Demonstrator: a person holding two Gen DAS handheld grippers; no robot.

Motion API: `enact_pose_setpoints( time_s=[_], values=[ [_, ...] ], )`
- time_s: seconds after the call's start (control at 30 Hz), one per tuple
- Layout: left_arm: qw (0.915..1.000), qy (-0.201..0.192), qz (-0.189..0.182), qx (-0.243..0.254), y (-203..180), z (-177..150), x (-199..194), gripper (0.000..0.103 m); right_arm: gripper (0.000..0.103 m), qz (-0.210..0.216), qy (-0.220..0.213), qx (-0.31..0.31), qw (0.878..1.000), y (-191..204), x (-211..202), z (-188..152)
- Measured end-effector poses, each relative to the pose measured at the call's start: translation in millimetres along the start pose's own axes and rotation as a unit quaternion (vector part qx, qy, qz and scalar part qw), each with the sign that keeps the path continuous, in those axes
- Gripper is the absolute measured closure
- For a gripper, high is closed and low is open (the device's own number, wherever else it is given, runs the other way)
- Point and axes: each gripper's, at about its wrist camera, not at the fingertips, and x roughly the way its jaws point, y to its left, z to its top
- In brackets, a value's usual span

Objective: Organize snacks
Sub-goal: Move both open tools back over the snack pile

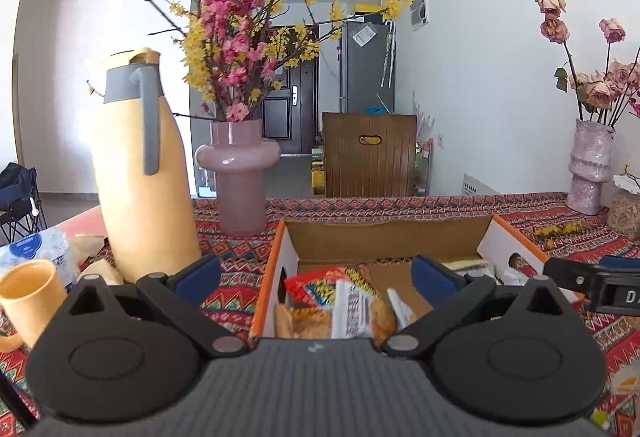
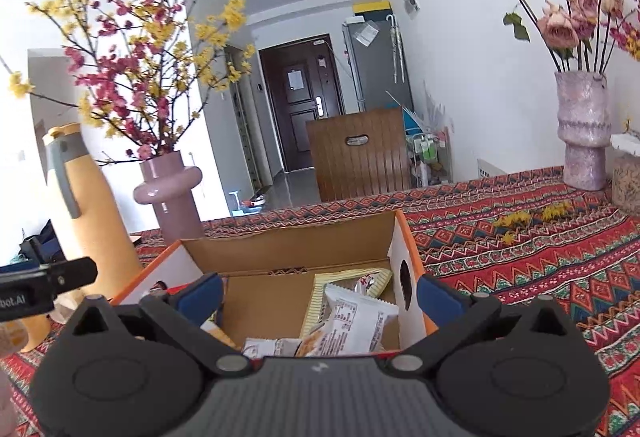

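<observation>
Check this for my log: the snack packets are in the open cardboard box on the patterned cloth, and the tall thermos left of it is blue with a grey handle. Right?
Not quite: the thermos is pale yellow-orange, not blue, as the left wrist view shows. The rest holds: grey handle, thermos left of the open cardboard box holding the snack packets, on the patterned cloth.

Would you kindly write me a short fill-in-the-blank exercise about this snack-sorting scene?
1. The snack packets lie inside an open ____ box with orange edges.
2. The tall yellow jug has a ____ handle.
3. The pink and yellow blossoms stand in a smooth ____ vase.
4. Both the left gripper and the right gripper are ____.

Missing words: cardboard; grey; pink; open
</observation>
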Motion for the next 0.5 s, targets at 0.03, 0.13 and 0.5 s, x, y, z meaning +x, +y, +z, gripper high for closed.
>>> enact_pose_setpoints(
  time_s=[0.03, 0.13, 0.5],
  values=[
    [1.0000, 0.001, 0.000, 0.000, 2, -2, -3, 0.000, 0.000, 0.001, 0.002, -0.002, 1.000, 0, -4, -2],
    [1.0000, 0.006, 0.000, -0.001, 11, -8, -12, 0.000, 0.000, -0.002, 0.012, -0.012, 1.000, 2, -15, -8],
    [0.9987, 0.046, -0.018, -0.006, 29, -42, -31, 0.000, 0.000, -0.032, 0.062, -0.019, 0.997, -9, -40, -47]
  ],
)
